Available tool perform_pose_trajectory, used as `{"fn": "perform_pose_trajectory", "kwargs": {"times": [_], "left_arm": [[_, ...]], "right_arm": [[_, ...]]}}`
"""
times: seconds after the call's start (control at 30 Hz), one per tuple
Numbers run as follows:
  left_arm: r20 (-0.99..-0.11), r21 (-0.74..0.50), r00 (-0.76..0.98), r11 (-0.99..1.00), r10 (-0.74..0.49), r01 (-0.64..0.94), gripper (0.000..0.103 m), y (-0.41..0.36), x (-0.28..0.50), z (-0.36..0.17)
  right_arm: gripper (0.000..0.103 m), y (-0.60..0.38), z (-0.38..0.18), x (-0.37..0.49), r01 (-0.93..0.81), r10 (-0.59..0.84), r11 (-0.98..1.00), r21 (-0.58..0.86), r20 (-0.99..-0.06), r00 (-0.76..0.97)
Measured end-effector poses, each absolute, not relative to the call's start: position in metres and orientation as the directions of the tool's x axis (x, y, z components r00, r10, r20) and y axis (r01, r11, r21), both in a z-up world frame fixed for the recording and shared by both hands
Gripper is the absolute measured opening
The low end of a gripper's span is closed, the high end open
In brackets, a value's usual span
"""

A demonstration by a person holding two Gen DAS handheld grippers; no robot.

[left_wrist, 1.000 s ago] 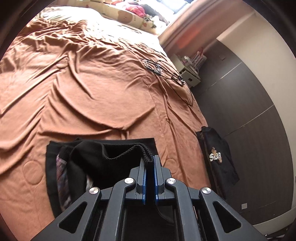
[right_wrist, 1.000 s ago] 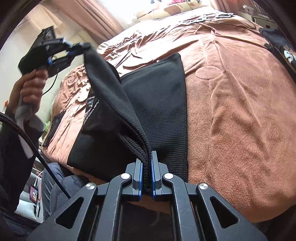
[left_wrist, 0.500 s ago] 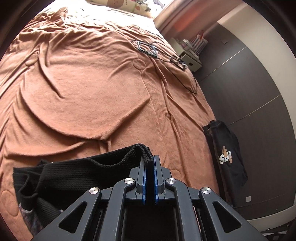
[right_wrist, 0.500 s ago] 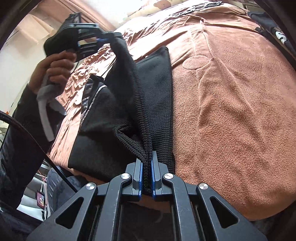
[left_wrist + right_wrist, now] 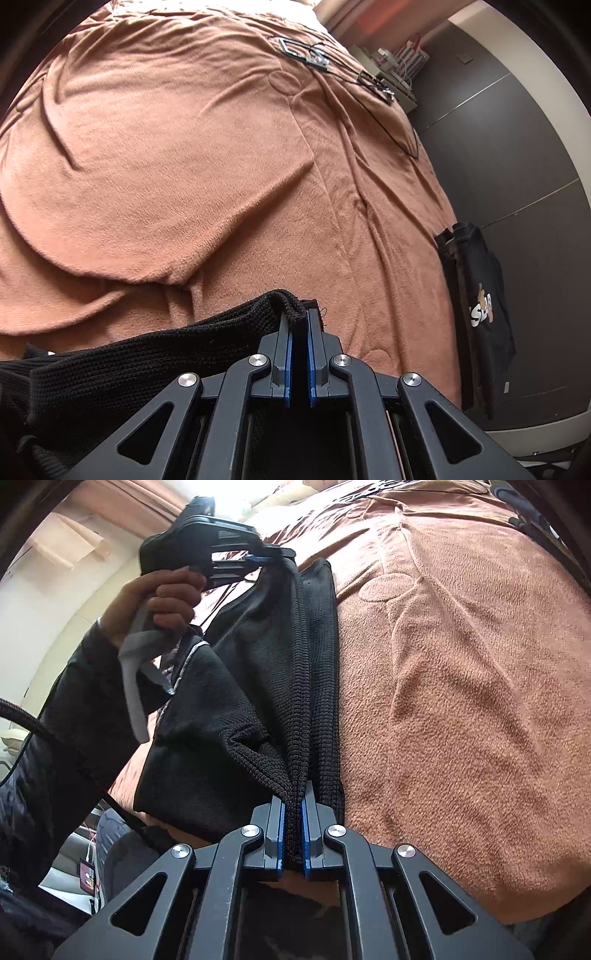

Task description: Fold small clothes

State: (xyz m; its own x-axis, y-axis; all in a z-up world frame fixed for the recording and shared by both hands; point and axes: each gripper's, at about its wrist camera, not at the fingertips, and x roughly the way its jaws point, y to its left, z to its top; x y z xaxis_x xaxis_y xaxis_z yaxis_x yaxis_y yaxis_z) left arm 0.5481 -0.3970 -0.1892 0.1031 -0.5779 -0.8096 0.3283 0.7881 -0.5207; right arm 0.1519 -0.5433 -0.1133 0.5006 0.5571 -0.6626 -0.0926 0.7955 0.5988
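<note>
- Black knit garment (image 5: 280, 686) half-folded on brown bed cover (image 5: 461, 686), edge lifted.
- Left tongs (image 5: 298, 314), right tongs (image 5: 293, 805) clamped on ribbed hem.
- Risk: uneven lowering, skewed fold; early release, bunching.

Both wrist views close, angled down over brown blanket (image 5: 229, 177) (shared); right view catches left gripper (image 5: 271, 554).
</note>
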Motion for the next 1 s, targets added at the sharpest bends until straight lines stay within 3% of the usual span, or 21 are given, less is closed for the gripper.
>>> {"fn": "perform_pose_trajectory", "kwargs": {"times": [0.17, 0.23, 0.33, 0.63, 1.0], "left_arm": [[-0.828, -0.51, 0.077, 0.804, -0.555, 0.306, 0.011, -0.406, 0.55, -0.2], [-0.82, -0.527, 0.071, 0.797, -0.568, 0.295, 0.034, -0.406, 0.549, -0.199], [-0.81, -0.527, 0.1, 0.792, -0.578, 0.308, 0.053, -0.4, 0.544, -0.186], [-0.816, -0.482, 0.159, 0.805, -0.556, 0.347, 0.054, -0.352, 0.521, -0.144], [-0.827, -0.46, 0.215, 0.846, -0.519, 0.269, 0.054, -0.249, 0.481, -0.133]], "right_arm": [[0.004, -0.545, -0.116, 0.15, -0.087, 0.566, 0.787, 0.611, -0.657, 0.498], [0.004, -0.545, -0.117, 0.149, -0.086, 0.565, 0.787, 0.611, -0.657, 0.5], [0.004, -0.547, -0.117, 0.147, -0.083, 0.565, 0.783, 0.616, -0.651, 0.507], [0.004, -0.544, -0.116, 0.144, -0.073, 0.543, 0.799, 0.597, -0.664, 0.514], [0.006, -0.532, -0.103, 0.139, -0.04, 0.444, 0.865, 0.499, -0.727, 0.524]]}}
